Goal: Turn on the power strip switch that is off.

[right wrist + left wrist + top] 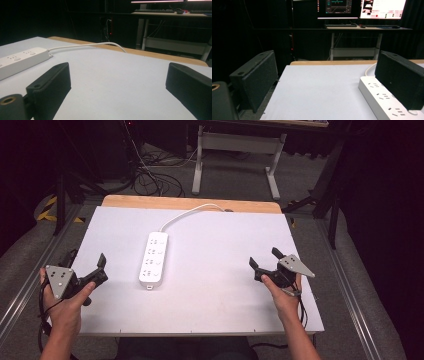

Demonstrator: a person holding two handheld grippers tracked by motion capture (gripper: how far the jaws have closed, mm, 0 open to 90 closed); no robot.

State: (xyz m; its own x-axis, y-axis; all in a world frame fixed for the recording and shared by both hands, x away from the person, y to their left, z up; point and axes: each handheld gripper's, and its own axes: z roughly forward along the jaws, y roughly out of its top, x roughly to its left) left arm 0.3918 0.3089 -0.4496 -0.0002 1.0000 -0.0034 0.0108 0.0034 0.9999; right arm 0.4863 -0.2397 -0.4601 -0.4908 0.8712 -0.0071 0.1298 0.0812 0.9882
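A white power strip (153, 259) lies lengthwise near the middle of the white table (215, 290), its white cable (185, 214) curving off the far edge. My left gripper (87, 262) hovers at the table's left edge, open and holding nothing. In the left gripper view the strip (384, 100) sits low right, partly behind the right jaw. My right gripper (264, 259) is on the right side of the table, open and holding nothing. In the right gripper view the strip (20, 61) lies far left with its cable (87, 45) arcing away.
A wooden strip (192, 203) borders the table's far edge. Beyond it stand a white-legged desk (235, 150) and loose floor cables (150, 177). Monitors (362, 7) glow on a far desk. Metal rails (30, 275) run beside the table.
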